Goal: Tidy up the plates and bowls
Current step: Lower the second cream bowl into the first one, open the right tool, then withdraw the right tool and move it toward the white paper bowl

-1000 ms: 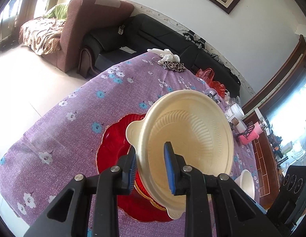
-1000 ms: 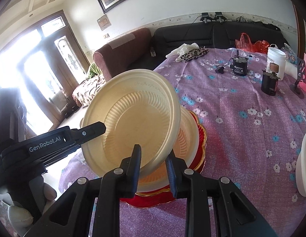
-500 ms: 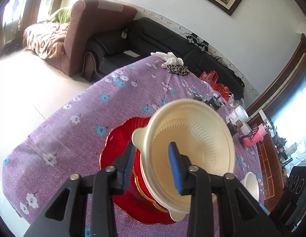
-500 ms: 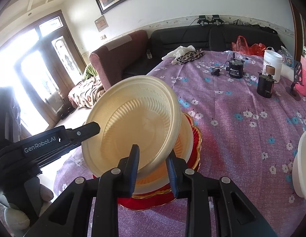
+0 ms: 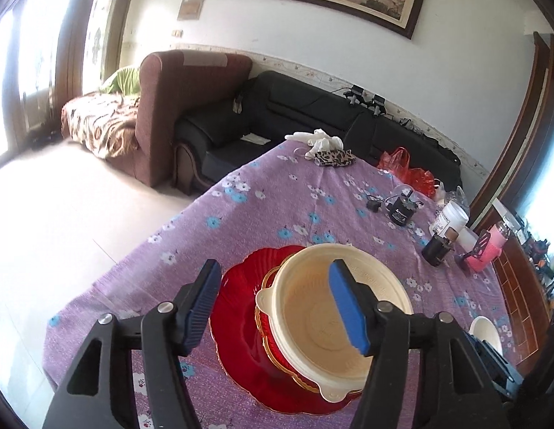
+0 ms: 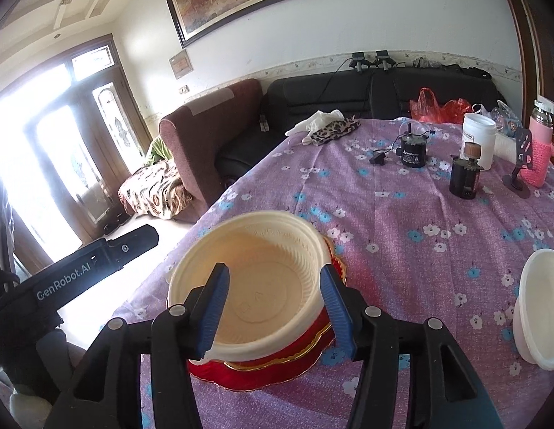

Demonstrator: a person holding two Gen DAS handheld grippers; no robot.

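While the cream ribbed plastic bowl (image 6: 255, 282) sits on stacked red plates (image 5: 241, 321) | left gripper (image 5: 277, 307) just spread, rim between, untouched | right gripper (image 6: 277, 307) likewise spread, clear of bowl

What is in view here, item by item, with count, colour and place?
cream bowl: one, cream, on the red plate stack
red plates: at least two, red with gold rims, stacked near the table edge
white bowl: one, white, right side
tablecloth: one, purple floral, covers the table
black cylinders: two, far side
white jar: one, far right
pink bottle: one, far right
left gripper: open, free of the bowl
right gripper: open, straddling the bowl's near rim
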